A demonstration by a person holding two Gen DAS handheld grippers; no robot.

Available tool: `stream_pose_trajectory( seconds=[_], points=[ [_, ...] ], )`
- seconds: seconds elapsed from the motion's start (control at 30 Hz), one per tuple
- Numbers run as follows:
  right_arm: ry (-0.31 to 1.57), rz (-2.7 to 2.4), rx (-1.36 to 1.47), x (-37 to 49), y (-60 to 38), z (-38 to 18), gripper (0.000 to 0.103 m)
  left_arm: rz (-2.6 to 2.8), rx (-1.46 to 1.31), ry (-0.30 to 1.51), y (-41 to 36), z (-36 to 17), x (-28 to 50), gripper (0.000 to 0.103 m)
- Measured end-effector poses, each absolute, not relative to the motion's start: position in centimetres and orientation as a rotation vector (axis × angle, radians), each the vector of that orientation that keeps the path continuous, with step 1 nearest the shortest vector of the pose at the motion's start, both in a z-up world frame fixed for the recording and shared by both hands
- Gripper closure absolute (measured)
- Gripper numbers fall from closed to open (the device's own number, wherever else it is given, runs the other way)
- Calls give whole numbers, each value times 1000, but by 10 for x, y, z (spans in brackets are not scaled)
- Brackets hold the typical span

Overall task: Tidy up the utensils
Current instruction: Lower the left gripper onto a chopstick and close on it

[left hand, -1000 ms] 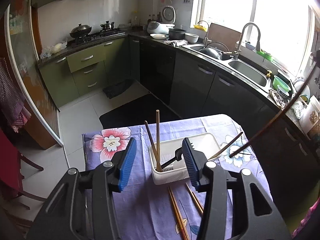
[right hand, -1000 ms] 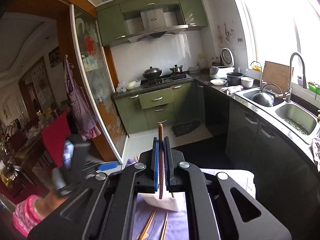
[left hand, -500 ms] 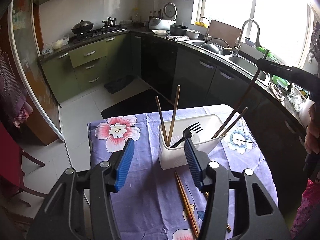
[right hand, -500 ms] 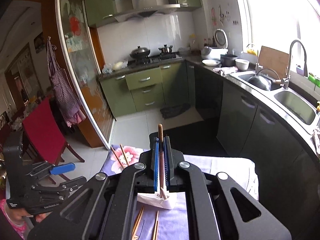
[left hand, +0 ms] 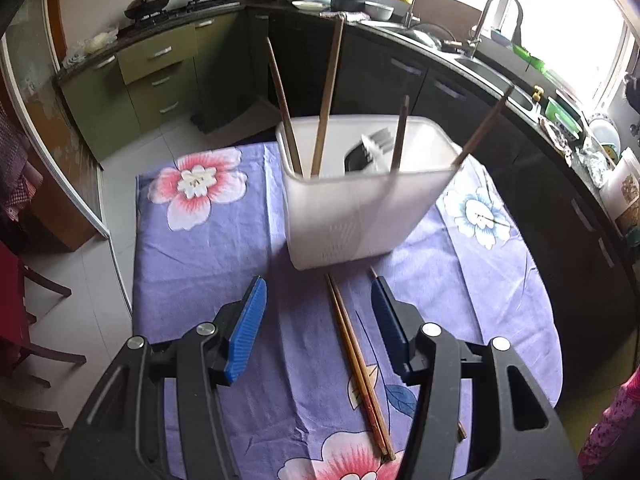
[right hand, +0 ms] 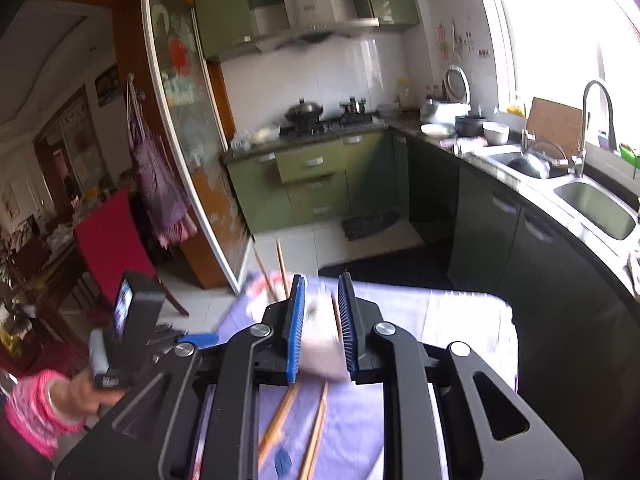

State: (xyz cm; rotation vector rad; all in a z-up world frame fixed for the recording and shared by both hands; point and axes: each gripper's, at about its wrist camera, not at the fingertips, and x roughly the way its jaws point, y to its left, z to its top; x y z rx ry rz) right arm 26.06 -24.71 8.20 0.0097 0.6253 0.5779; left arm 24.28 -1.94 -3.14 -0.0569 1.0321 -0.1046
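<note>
Left gripper (left hand: 320,320): tilted steeply down over the near part of the table; blue pads well apart, with nothing pressed between them.
Loose chopsticks (left hand: 358,364): a pair lying flat on the floral tablecloth (left hand: 208,264), running from just before the bin toward the near edge, in the gap between the left gripper's pads but not touched by them. A third one shows only as a tip beside the right pad.
Right gripper (right hand: 322,324): angled moderately downward toward the bin; its jaws are opening, and a brown chopstick (right hand: 336,316) stands in the narrow gap, close to the right-hand pad; whether it is touched cannot be told through the blur.
Utensil bin (left hand: 360,200): white plastic, upright at the middle of the table, beyond the left gripper.
Bin contents: two chopsticks (left hand: 304,108) leaning at the left corner, two more at the right, one of them slanting out over the right rim; a fork (left hand: 370,146) lies blurred inside.
Person's left hand (right hand: 86,394): pink cuffed sleeve, at the lower left of the right wrist view, grasping the left gripper's handle.
Surroundings: green cabinets (right hand: 316,184) and a stove on the far wall, a sink (right hand: 600,208) along the right, a red chair (right hand: 112,244) on the left.
</note>
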Motion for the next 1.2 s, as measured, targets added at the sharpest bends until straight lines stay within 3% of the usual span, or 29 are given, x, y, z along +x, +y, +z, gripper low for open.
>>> stream_pose_trajectory(
  seconds=[0.17,0.27,0.4,1.03,1.13,1.2],
  points=[
    [804,547,-7,267,-257,-11,79,-107,-70,1148,-37,-87,247,52],
    [894,532,17,278,-263,-56,79,-93,-63,1195,-45,-110,252,64],
    [956,515,53,288,-273,-96,79,-54,-50,1223,-46,-125,259,71],
    [1006,534,58,302,-258,-117,79,5,2,1283,-55,-150,277,75],
    [1014,539,47,302,-254,-117,79,3,11,1276,-56,-151,278,80],
    [1021,543,33,301,-248,-120,77,-12,21,1273,-61,-150,277,94]
  ],
)
